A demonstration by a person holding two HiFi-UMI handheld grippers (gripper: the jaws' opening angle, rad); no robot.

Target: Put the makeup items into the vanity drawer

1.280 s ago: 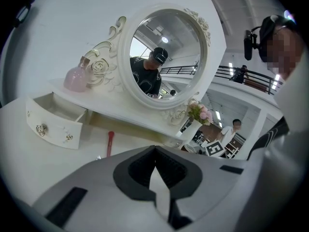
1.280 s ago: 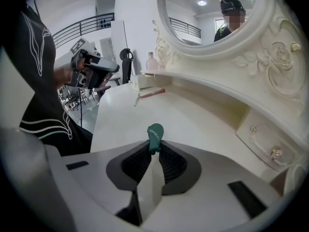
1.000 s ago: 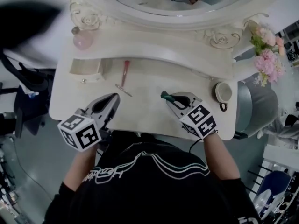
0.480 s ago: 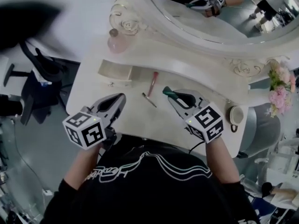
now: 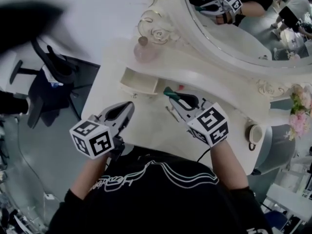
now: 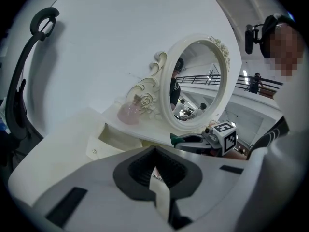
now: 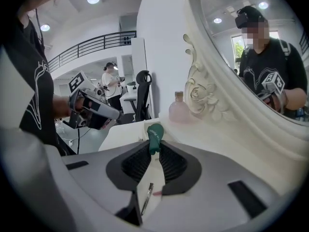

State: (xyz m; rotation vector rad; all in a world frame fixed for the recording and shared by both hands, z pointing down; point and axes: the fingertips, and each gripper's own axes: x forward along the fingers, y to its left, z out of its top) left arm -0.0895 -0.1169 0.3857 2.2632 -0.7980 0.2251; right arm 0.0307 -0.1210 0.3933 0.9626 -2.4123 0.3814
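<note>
While we read the right gripper (image 7: 154, 143) through its own view, we find its jaws set narrow and clamped on a green tube (image 7: 155, 133). The ribbed pads grip the tube at the very tips of the jaws, and the tube's rounded end sticks out past them. The tube is dark green, smooth and slim, with small pale print along its side that we cannot read.

Through the gap behind the pads we see a thin dark stick (image 7: 146, 198) lying on the vanity top, with a pink item (image 7: 156, 192) just beside it.

From the head view, the right gripper (image 5: 173, 96) holds the green tube (image 5: 169, 92) above the vanity top (image 5: 148, 126). The tube end is just right of the open drawer (image 5: 140, 82).

The left gripper (image 6: 155, 151) has its jaws together at the tips, with nothing between the pads. In the head view, the left gripper (image 5: 127, 107) sits over the near left part of the vanity top, in front of the drawer.

A pink bottle (image 5: 145, 51) stands on the raised shelf behind the drawer, beside the carved frame of the mirror (image 5: 234, 38). A cup (image 5: 254, 134) stands at the far right, well apart from both grippers.
</note>
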